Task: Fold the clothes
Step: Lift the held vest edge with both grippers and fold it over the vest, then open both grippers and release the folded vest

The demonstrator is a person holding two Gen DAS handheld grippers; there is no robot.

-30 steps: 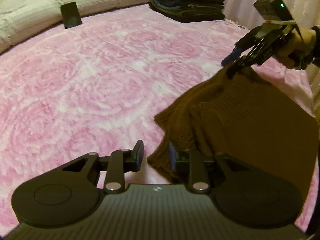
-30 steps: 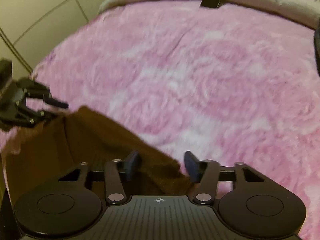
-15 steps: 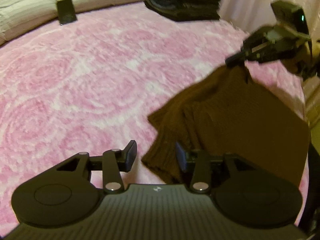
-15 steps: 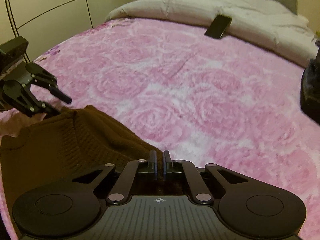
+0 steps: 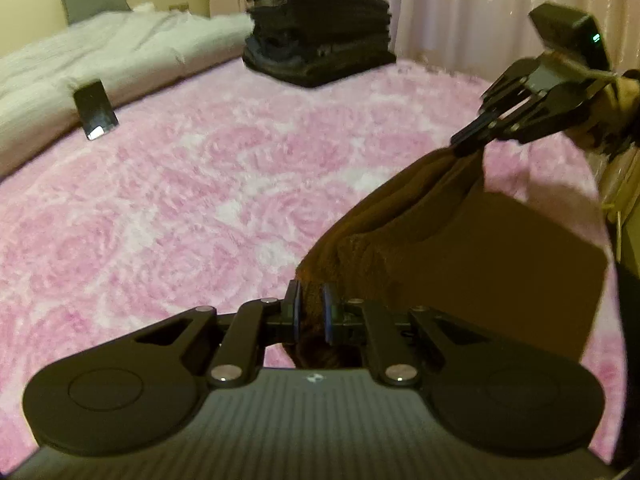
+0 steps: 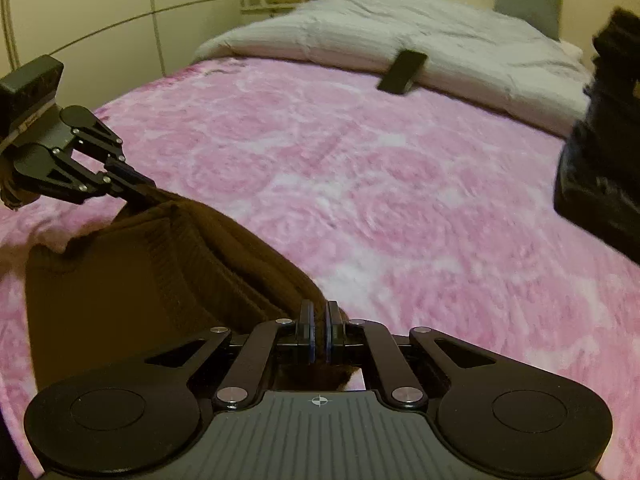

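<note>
A brown knit sweater (image 5: pixel 460 248) hangs stretched between my two grippers above the pink blanket (image 5: pixel 180 208). My left gripper (image 5: pixel 310 304) is shut on one edge of the sweater. In the left wrist view my right gripper (image 5: pixel 468 142) shows at the upper right, shut on the other edge. In the right wrist view my right gripper (image 6: pixel 318 320) is shut on the sweater (image 6: pixel 168 272), and my left gripper (image 6: pixel 148 196) shows at the left, pinching the far edge. The sweater's lower part drapes down onto the blanket.
A tall stack of dark folded clothes (image 5: pixel 320 32) stands at the far edge of the bed, also in the right wrist view (image 6: pixel 600 152). A black phone (image 5: pixel 94 110) leans on the grey duvet (image 5: pixel 120 52). Curtains (image 5: pixel 460 12) hang behind.
My left gripper has shut on the sweater's edge; my right gripper shut on it half a second earlier. Both have lifted, pulling the sweater up off the blanket.
</note>
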